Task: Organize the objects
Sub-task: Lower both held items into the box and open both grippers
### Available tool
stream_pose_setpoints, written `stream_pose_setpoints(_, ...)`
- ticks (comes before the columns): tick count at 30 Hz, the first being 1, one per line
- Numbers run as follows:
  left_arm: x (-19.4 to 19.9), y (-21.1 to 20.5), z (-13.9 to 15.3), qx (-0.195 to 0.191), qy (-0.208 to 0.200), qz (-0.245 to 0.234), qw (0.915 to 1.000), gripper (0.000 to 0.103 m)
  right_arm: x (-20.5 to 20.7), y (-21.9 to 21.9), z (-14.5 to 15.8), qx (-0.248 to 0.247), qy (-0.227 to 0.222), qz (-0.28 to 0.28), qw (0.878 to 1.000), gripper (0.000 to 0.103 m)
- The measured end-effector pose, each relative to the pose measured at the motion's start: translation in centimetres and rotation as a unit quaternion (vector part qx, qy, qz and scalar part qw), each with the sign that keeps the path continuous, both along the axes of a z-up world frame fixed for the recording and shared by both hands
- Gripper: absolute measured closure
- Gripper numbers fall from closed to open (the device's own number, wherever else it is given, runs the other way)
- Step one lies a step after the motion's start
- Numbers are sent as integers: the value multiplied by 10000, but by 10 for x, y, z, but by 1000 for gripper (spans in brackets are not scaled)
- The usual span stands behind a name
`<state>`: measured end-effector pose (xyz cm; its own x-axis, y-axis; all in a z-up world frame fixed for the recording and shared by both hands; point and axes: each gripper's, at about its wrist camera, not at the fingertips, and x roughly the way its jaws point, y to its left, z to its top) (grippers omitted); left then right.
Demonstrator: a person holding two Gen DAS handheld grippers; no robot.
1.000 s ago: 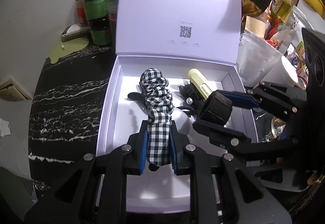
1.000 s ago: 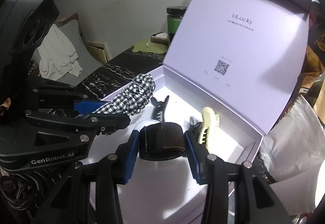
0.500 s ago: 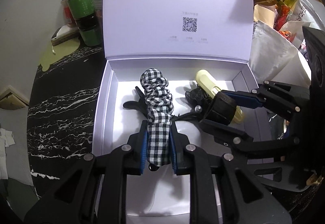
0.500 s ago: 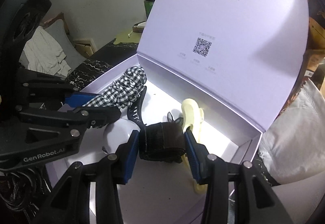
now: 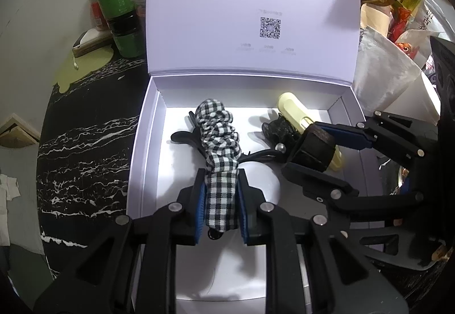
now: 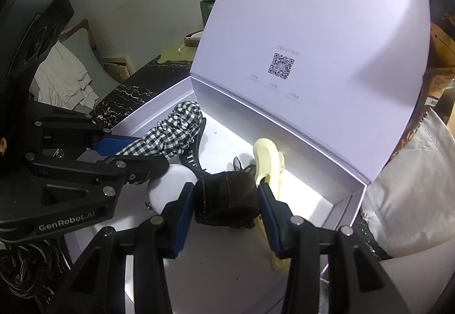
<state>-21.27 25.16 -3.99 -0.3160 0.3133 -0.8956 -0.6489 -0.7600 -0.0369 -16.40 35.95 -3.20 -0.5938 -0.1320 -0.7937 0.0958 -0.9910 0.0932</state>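
Checked scrunchie (image 5: 220, 171) in left gripper (image 5: 221, 197), over white box (image 5: 142, 143).

"ULucky" + QR code on box lid (image 6: 312, 29), "GenRobot.AI" on left gripper (image 6: 159, 169)

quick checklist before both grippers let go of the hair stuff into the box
1. Box lid standing open: ok.
2. Left gripper clamped on the checked scrunchie: ok.
3. Right gripper clamped on the black hair band: ok.
4. Both items above the box floor, inside its walls: ok.
5. Scrunchie touching the floor: cannot tell.
6. Drop spot free under the band: not ok, the yellow hair claw and black hair clip lie there.
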Motion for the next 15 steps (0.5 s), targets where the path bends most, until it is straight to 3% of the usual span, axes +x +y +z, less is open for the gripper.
stream_pose_setpoints(7, 4, -2, 2, -44, 53, 70, 10000, 83, 0, 2, 1, 42, -11, -67, 10000, 51)
stream_pose_setpoints(15, 9, -8, 8, -57, 250, 168, 9995, 72, 4, -2, 8, 72, 74, -45, 9999, 51)
